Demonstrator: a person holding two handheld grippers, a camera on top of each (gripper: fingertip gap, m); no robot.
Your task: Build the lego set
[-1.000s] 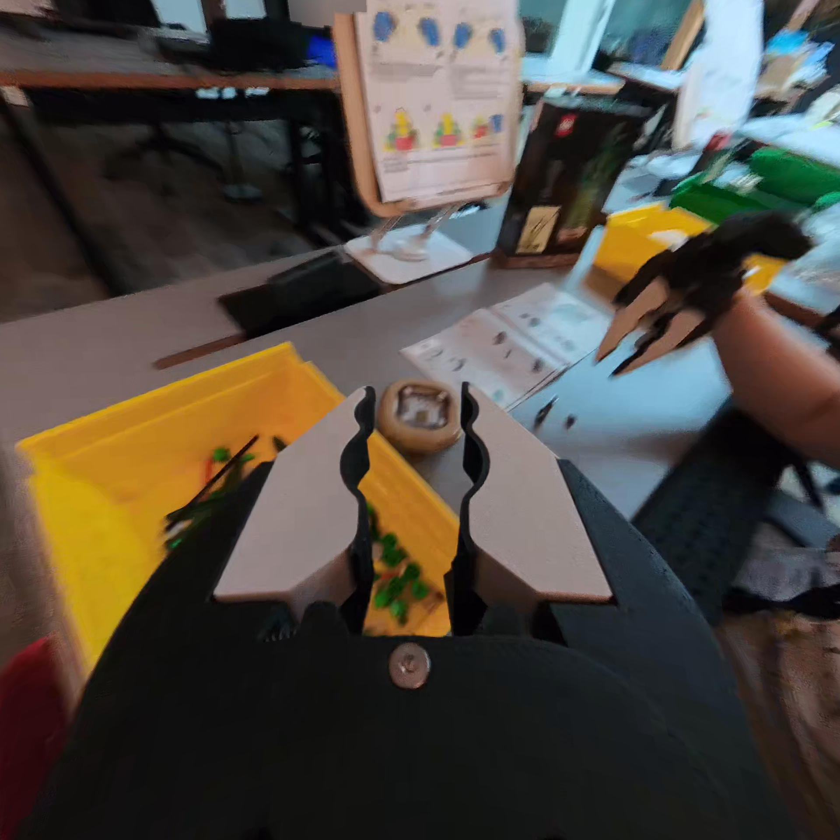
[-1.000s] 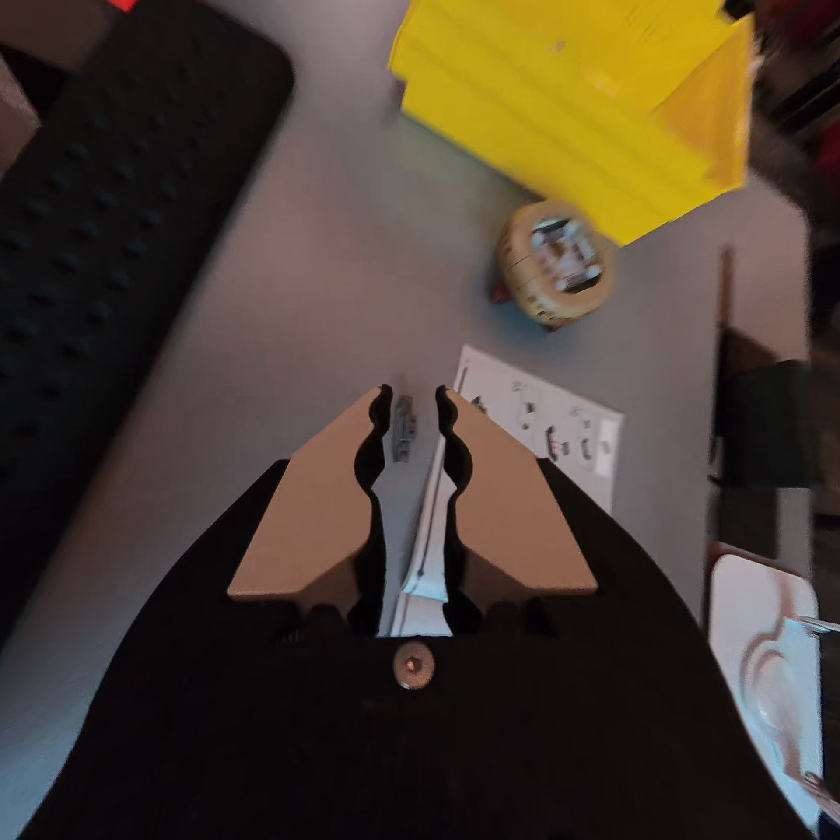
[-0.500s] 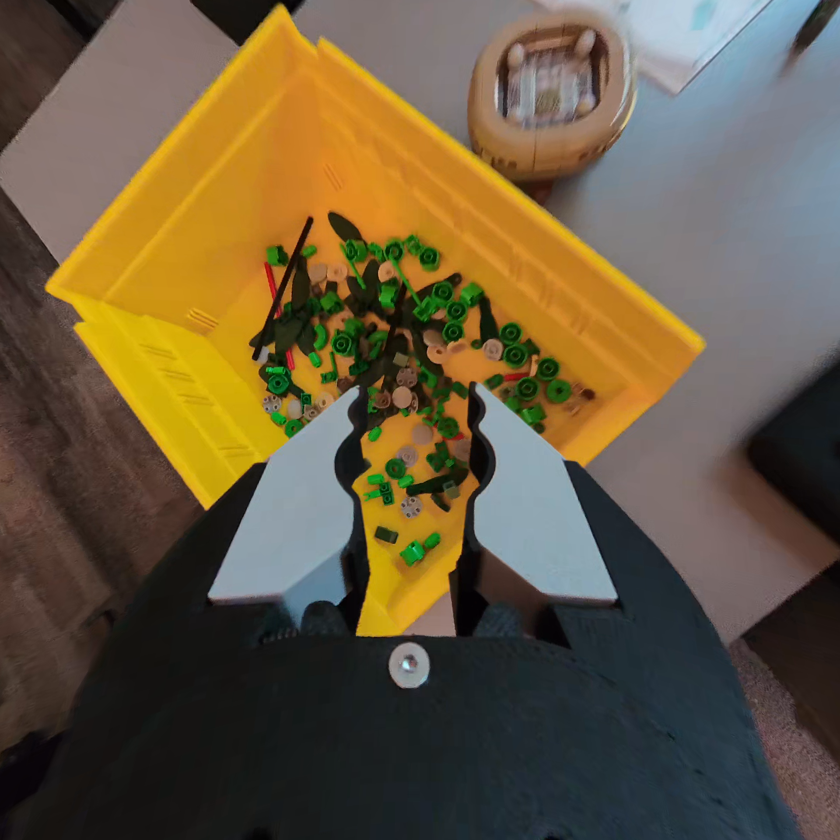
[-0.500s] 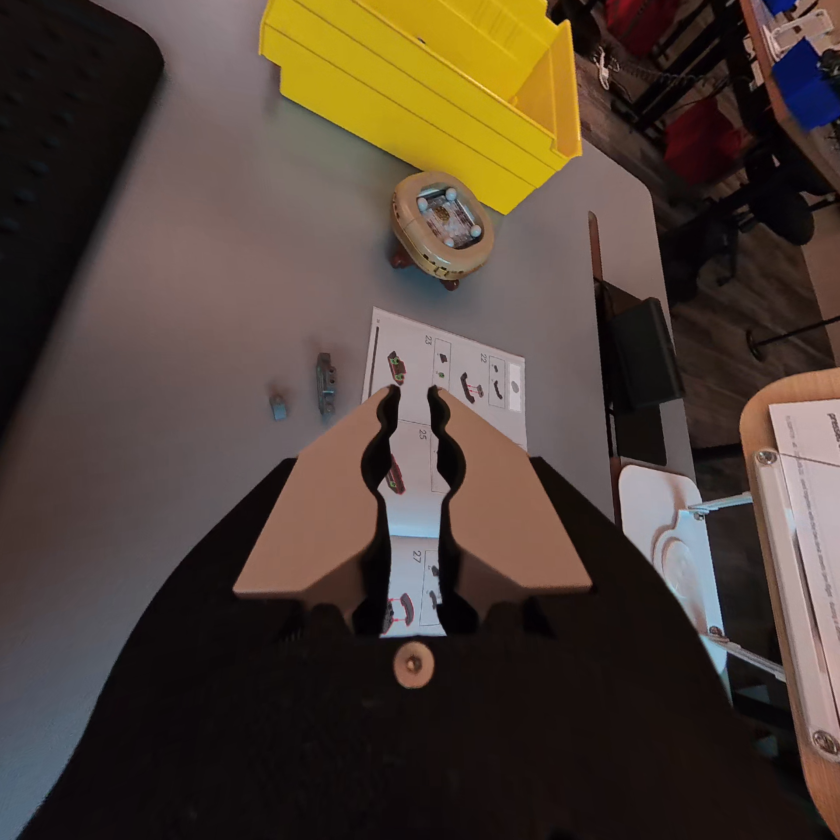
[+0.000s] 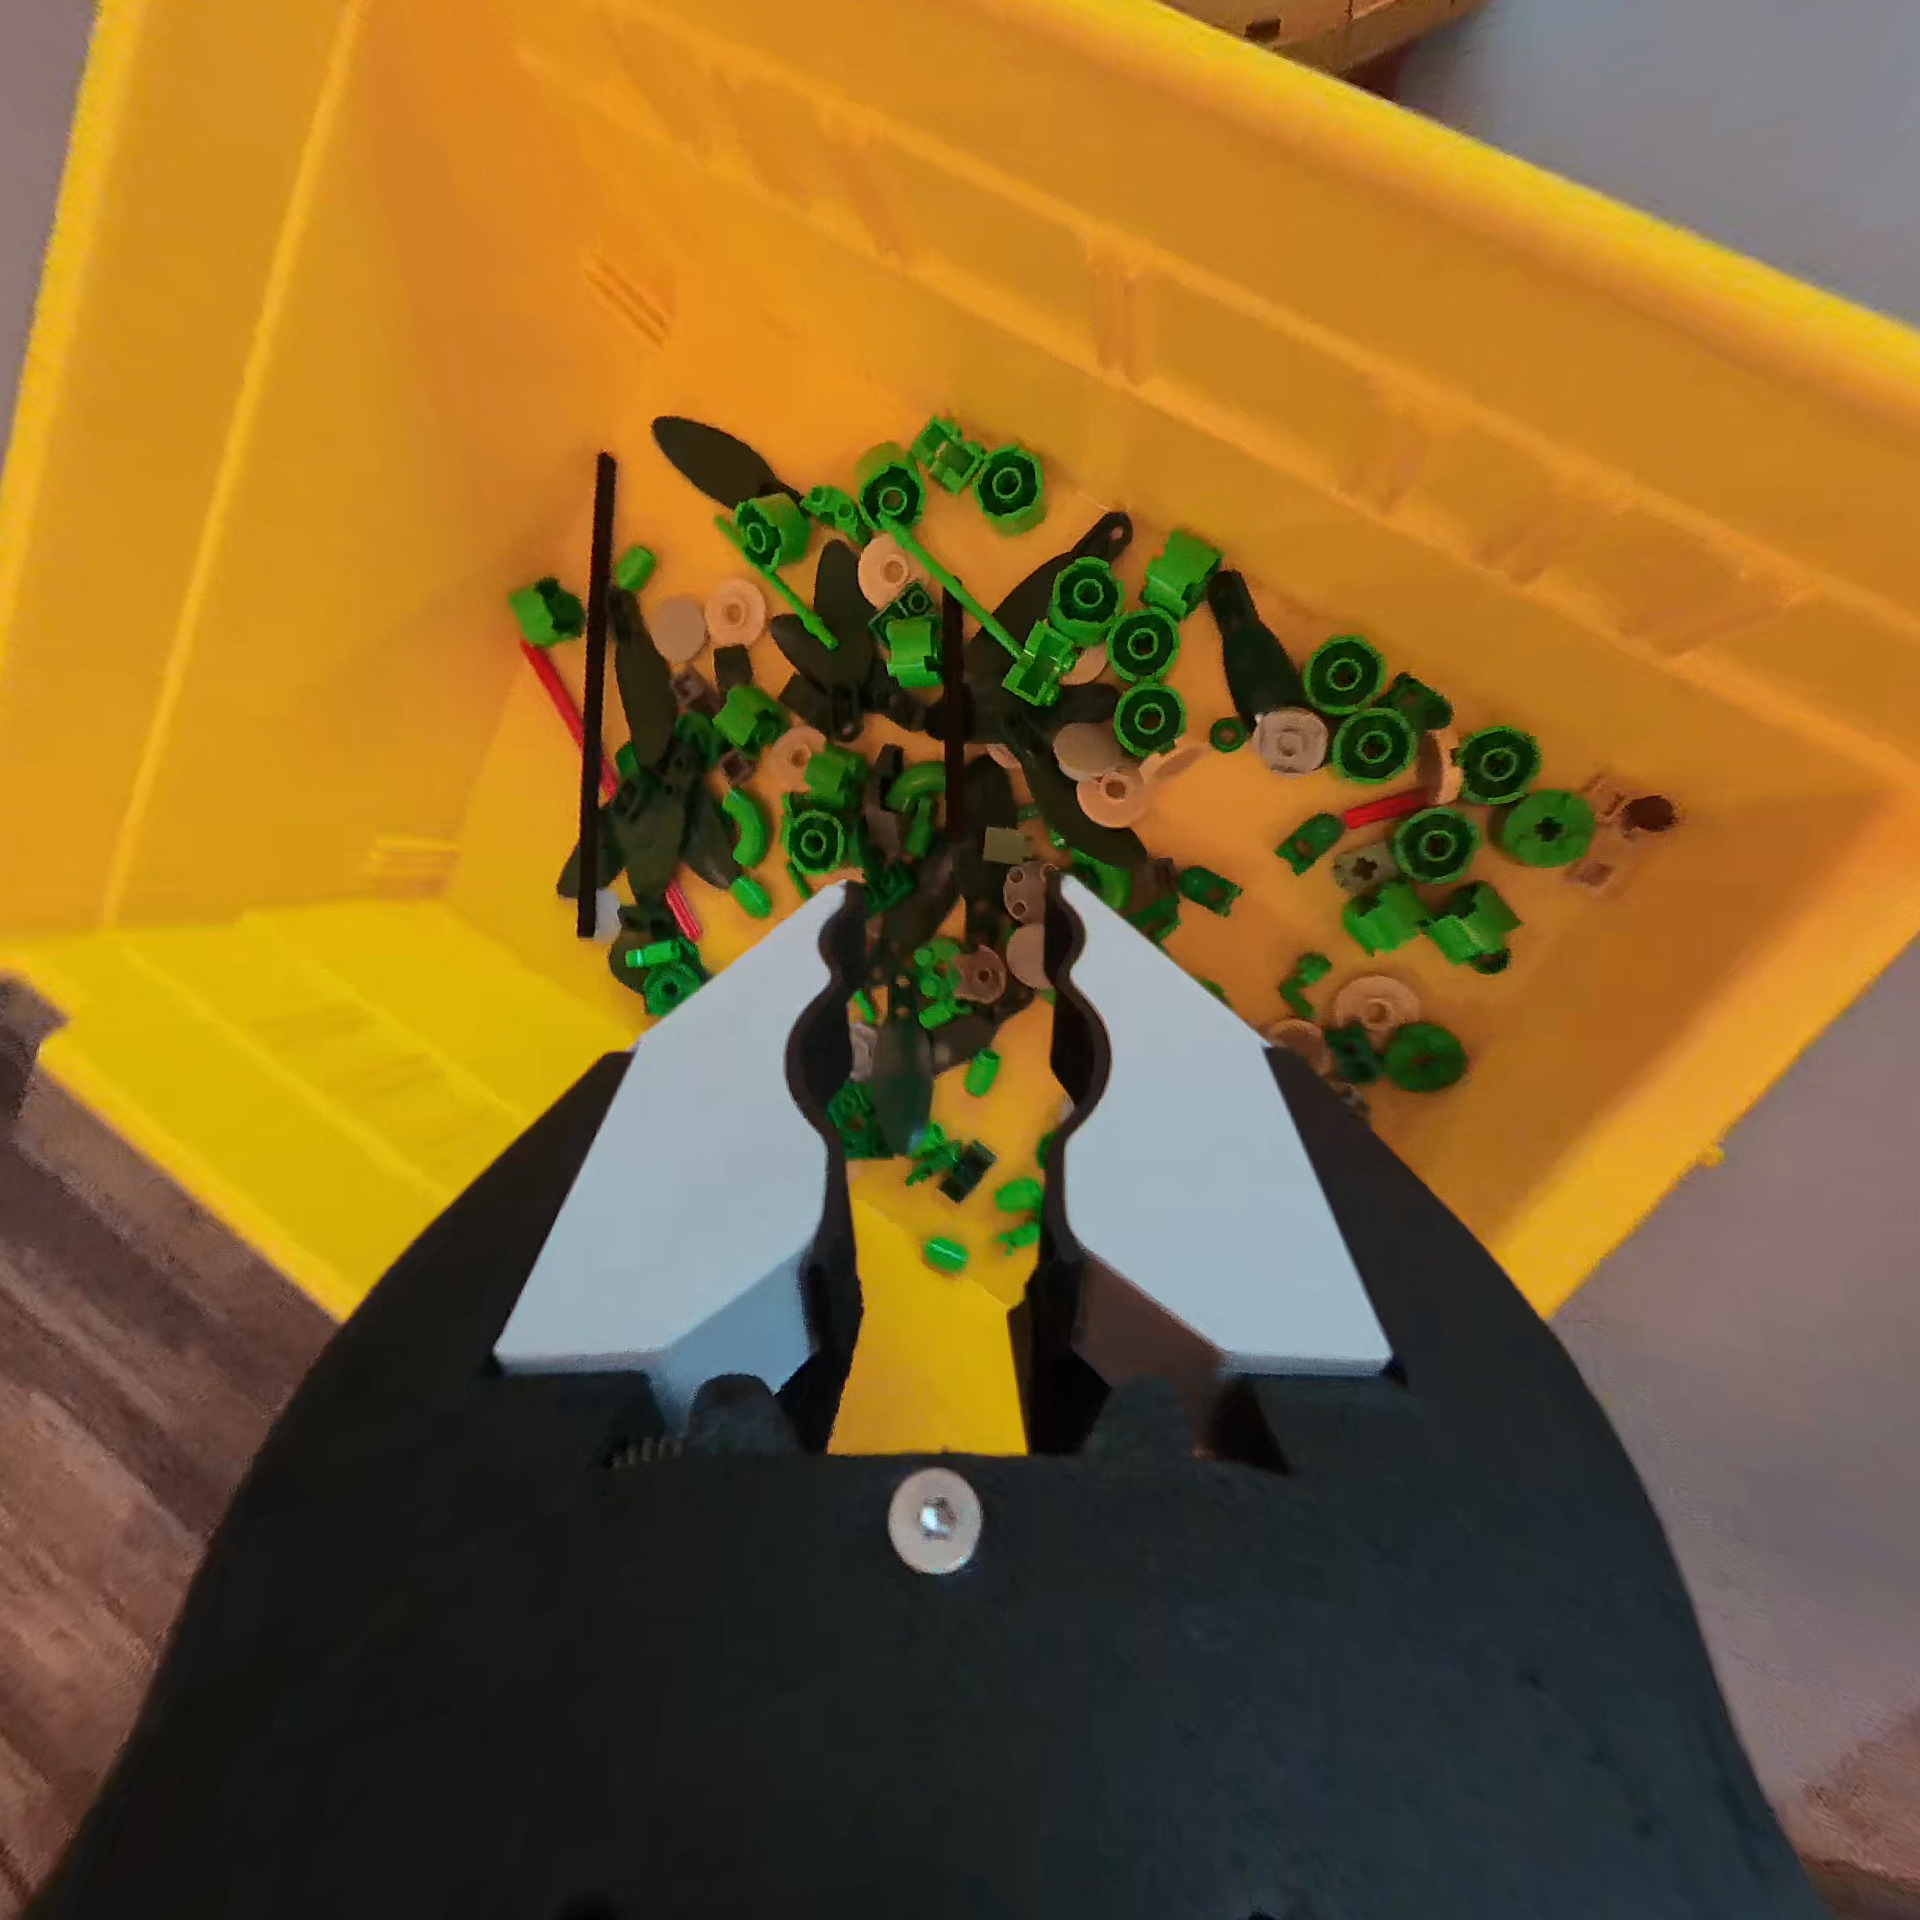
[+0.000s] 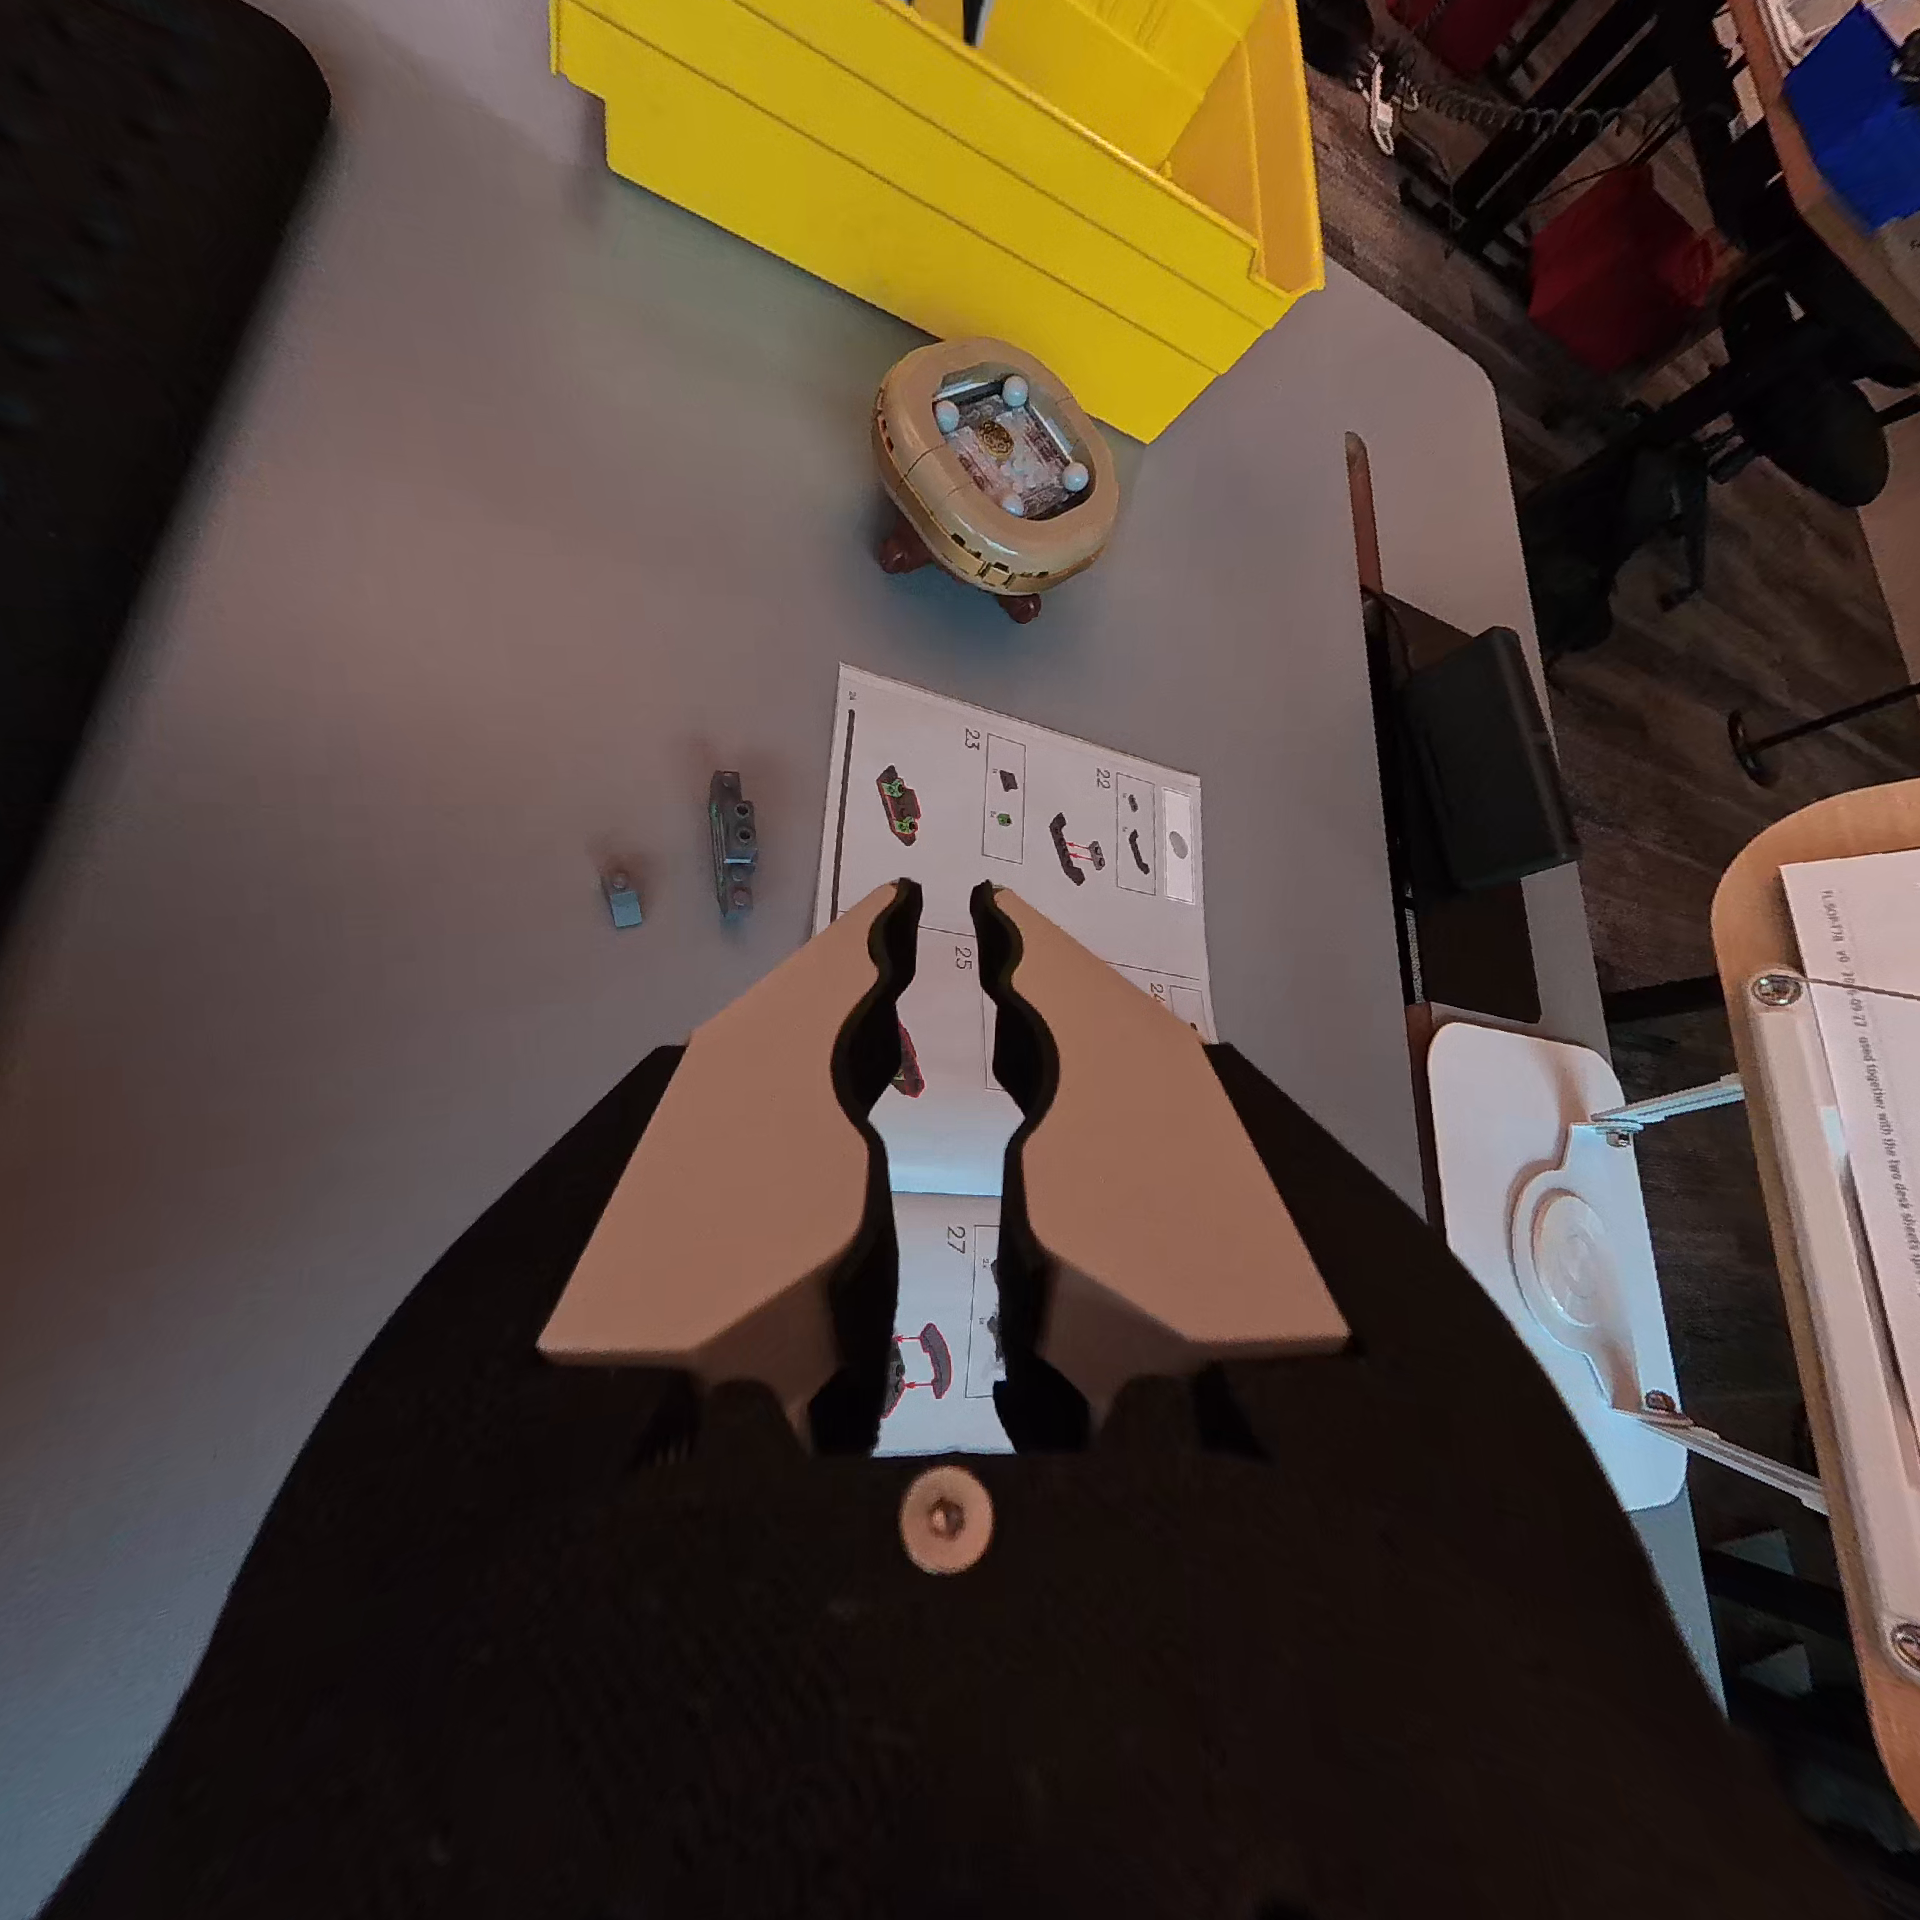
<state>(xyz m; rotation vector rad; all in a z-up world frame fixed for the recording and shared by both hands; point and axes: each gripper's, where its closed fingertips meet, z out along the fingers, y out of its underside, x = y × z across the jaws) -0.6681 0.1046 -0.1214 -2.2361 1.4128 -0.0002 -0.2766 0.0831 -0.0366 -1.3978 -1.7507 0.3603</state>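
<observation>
Left gripper [image 5: 951, 914]: spread apart and empty, poised above the yellow bin [image 5: 312, 436], tips over the heap near the bin's front wall.
Loose pieces [image 5: 1039, 748]: bright green rounds, dark leaf shapes, tan discs, scattered over the bin floor from the middle toward its right corner.
Black rod [image 5: 594, 696]: lies at the heap's left edge, long axis running front wall to back wall.
Right gripper [image 6: 943, 888]: jaws parted a little, nothing between them, hovering over the instruction sheet [image 6: 1049, 790] on the bench [image 6: 468, 520].
Small sub-assembly [image 6: 734, 842]: on the bench just left of the sheet, long axis along the sheet's edge; a grey brick [image 6: 622, 896] lies beside it.
Tan pot build [image 6: 1000, 462]: stands upright, opening upward, near the bin's outer corner.
Step in hand: probably selecting a piece from the bin.
Next move: lower the tips onto one piece, apart from its neighbours.
</observation>
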